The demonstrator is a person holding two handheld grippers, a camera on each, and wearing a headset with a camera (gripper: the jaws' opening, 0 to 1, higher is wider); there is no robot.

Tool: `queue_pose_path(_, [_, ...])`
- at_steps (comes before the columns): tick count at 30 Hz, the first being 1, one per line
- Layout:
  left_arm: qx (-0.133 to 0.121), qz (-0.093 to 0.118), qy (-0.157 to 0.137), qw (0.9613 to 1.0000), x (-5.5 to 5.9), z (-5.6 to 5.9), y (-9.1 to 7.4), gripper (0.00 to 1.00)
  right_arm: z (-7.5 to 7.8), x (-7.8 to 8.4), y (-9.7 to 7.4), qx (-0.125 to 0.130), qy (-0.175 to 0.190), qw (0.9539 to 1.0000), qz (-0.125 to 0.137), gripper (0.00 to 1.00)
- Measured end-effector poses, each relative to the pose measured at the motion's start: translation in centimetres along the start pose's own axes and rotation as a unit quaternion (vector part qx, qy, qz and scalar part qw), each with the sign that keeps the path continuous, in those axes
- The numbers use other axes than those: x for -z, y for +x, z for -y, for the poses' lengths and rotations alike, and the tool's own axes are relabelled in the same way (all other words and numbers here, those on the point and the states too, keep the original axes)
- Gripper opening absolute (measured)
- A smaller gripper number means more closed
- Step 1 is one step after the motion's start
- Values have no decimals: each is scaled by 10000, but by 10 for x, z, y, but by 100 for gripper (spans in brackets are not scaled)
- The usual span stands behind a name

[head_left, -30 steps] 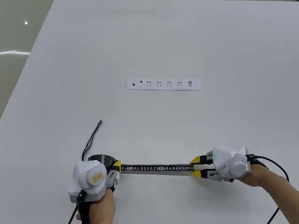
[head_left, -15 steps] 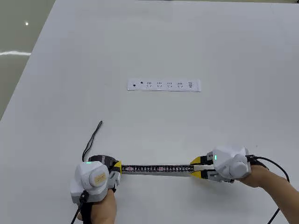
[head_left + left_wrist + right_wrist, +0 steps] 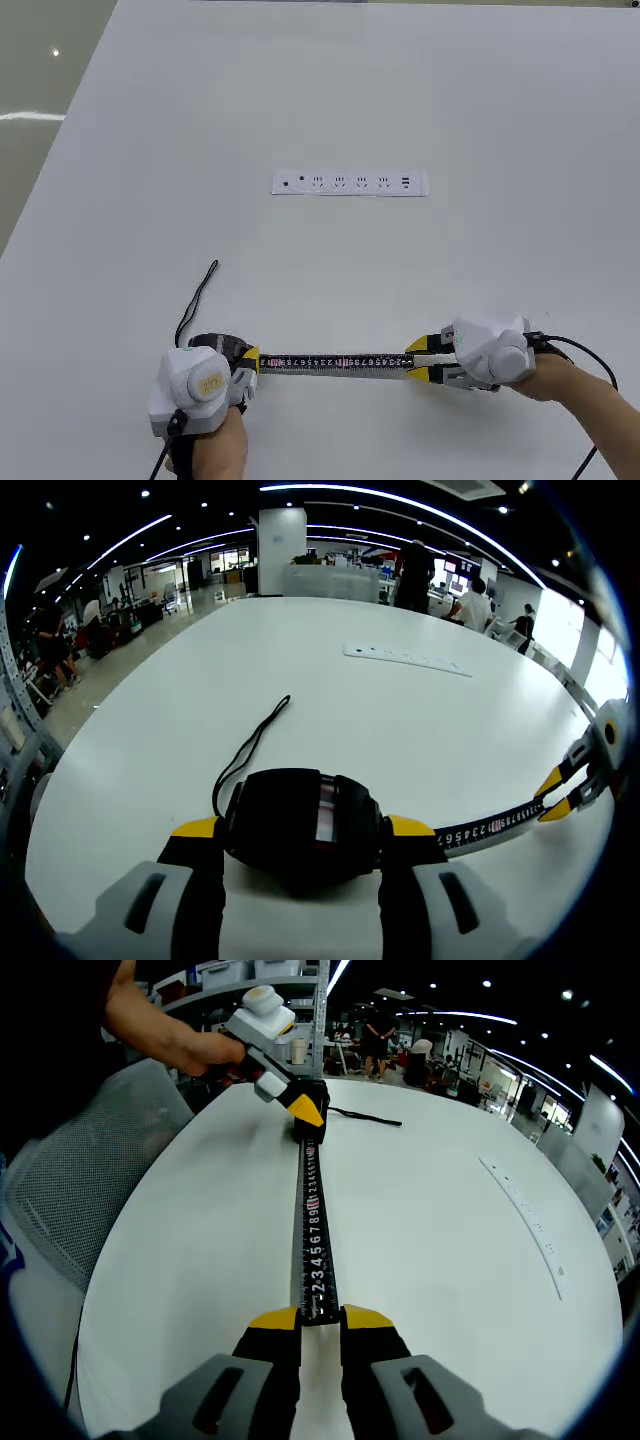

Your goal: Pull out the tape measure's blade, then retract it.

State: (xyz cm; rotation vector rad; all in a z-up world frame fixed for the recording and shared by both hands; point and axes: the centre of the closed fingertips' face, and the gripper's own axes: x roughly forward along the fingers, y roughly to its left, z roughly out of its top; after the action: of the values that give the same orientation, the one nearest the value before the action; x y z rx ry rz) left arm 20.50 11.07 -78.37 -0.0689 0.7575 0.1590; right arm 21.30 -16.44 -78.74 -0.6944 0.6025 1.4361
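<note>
Gripped the black round tape measure case in the left claw at 7 o'clock on the white tabletop, jaws closed against its sides. Pinched the end of the black numbered blade in the right claw at 5 o'clock, jaws nearly together, blade stretched straight between both claws. Had a white power strip well apart toward 12 o'clock.

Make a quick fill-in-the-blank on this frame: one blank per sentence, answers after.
1. The left tongs are shut on the tape measure, whose case is ____ in colour.
2. The right tongs are shut on the tip of its ____.
3. The white row of sockets lying farther up the table is a ____.

Answers: black; blade; power strip.
</note>
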Motion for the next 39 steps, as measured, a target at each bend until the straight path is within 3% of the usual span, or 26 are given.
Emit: queue_pose_path(39, [279, -135, -146, 9994, 1, -3, 0, 58, -3, -12, 9, -43, -61, 10000, 45, 14])
